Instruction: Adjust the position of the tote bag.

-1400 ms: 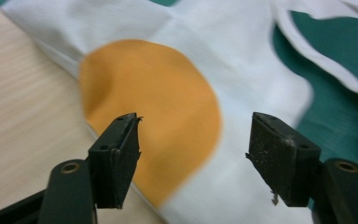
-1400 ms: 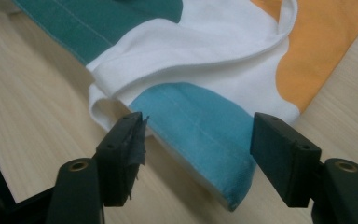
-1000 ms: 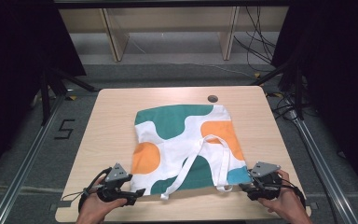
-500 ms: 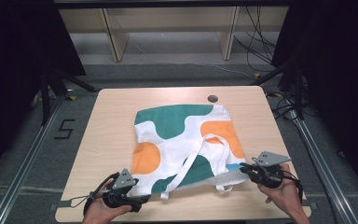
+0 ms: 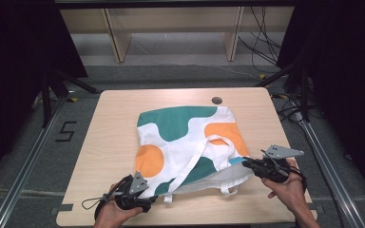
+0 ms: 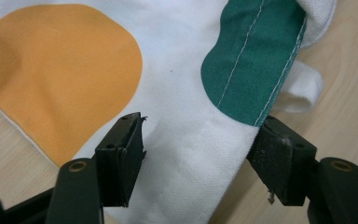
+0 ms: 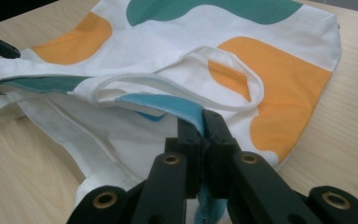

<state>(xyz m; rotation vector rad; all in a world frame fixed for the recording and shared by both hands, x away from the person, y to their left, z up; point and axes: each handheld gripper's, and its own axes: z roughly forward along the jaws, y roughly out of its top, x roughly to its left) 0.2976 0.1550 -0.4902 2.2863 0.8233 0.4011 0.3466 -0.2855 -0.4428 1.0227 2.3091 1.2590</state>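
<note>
A white tote bag with teal and orange patches lies flat on the wooden table, its handles draped across it. At the bag's near left corner my left gripper is open. Its jaws have just been closing, and in the left gripper view they straddle the corner cloth without pinching it. My right gripper is shut on the bag's near right rim. In the right gripper view the jaws clamp a blue-teal edge and hold that layer slightly above the table.
A dark round hole sits in the table behind the bag. Bare wood runs along the left side and the front edge. Metal rails, cables and wooden shelf legs stand on the floor around the table.
My right gripper has shut on the bag's rim and raised it a little, opening the bag's mouth. My left gripper has slid right onto the bag's near corner.
</note>
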